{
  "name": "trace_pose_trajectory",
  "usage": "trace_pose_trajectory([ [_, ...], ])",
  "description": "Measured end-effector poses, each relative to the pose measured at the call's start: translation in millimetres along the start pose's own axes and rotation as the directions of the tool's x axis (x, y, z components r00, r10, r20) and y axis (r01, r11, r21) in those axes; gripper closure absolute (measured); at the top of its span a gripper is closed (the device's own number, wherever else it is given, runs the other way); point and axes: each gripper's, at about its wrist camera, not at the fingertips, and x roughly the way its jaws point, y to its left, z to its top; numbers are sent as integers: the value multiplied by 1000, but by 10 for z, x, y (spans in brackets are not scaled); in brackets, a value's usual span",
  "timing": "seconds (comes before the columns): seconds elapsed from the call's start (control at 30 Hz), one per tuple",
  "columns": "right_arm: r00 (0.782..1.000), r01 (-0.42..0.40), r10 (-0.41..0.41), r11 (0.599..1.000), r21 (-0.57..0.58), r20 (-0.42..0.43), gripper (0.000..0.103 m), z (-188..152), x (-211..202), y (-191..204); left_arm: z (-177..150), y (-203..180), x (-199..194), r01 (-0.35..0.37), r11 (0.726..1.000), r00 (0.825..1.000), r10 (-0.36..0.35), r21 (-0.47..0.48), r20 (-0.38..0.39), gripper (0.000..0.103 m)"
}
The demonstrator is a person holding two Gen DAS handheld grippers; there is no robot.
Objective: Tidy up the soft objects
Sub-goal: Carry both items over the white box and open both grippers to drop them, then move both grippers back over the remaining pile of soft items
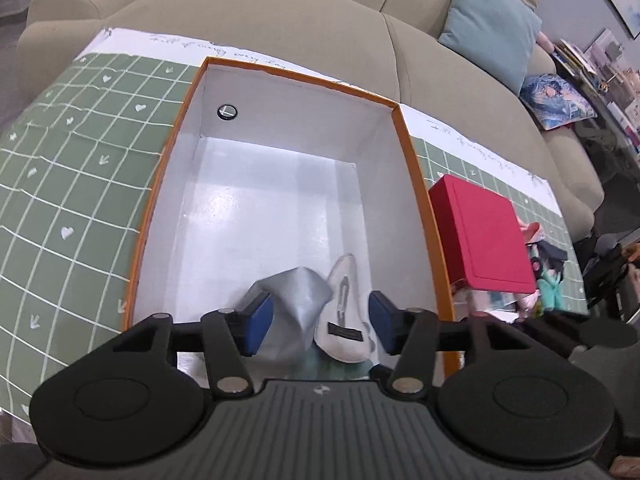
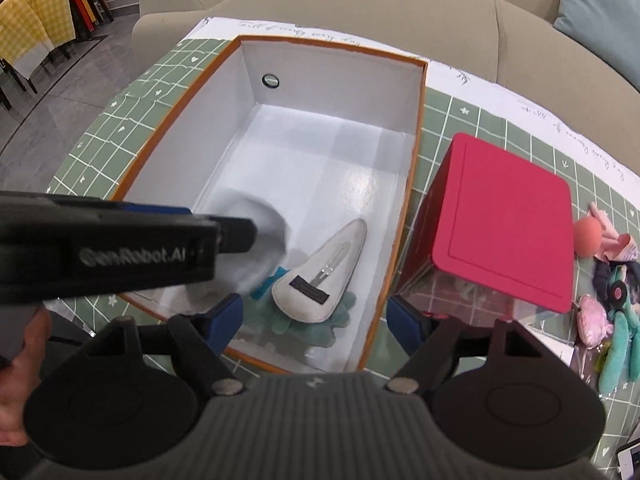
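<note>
Two grippers work over one orange-rimmed box (image 1: 404,136). Nearest, the left gripper (image 1: 320,322) hangs above the box's near end with its blue pads spread apart, holding nothing; a grey soft pouch (image 1: 296,300) and a white felt pouch (image 1: 344,320) lie on the box floor beneath and between them. In the right wrist view the white felt pouch (image 2: 320,276) rests on a teal plush thing (image 2: 320,328), all packed into the near corner, which I judge leaves the far floor free for more items. The right gripper (image 2: 316,322) hovers at the near rim, its fingers also apart and empty, with the left gripper (image 2: 224,236) crossing in front of it over the grey pouch.

Just right of the box stands a red-lidded clear container (image 2: 508,220), close against the box wall; it sits between the box and the remaining soft toys (image 2: 608,280) lying on the green gridded tabletop (image 2: 500,120). Reaching those toys likely means going round or over that lid. The two grippers are close together, so one probably has to clear away before the other drops in.

Farthest back, a beige sofa (image 1: 280,8) carries a light-blue cushion (image 1: 492,28).
</note>
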Motion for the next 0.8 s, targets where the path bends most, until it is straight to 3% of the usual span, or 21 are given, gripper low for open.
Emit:
trace_pose_trajectory([
  [0.1, 1000, -5, 5, 1000, 2, -10, 26, -3, 37, -13, 7, 11, -8, 16, 1000, 1000, -16, -16, -15, 23],
  [0.37, 1000, -15, 15, 1000, 5, -3, 26, 1, 18, -19, 9, 20, -35, 20, 998, 999, -23, -56, -46, 17],
  [0.63, 998, -52, 51, 998, 32, 25, 17, -20, -105, -41, -14, -122, -245, -38, 998, 998, 36, -45, -42, 17],
  [0.8, 997, -56, 52, 996, 72, 57, 16, -55, -229, -153, 25, -391, -433, -96, 995, 995, 96, 23, 5, 17],
])
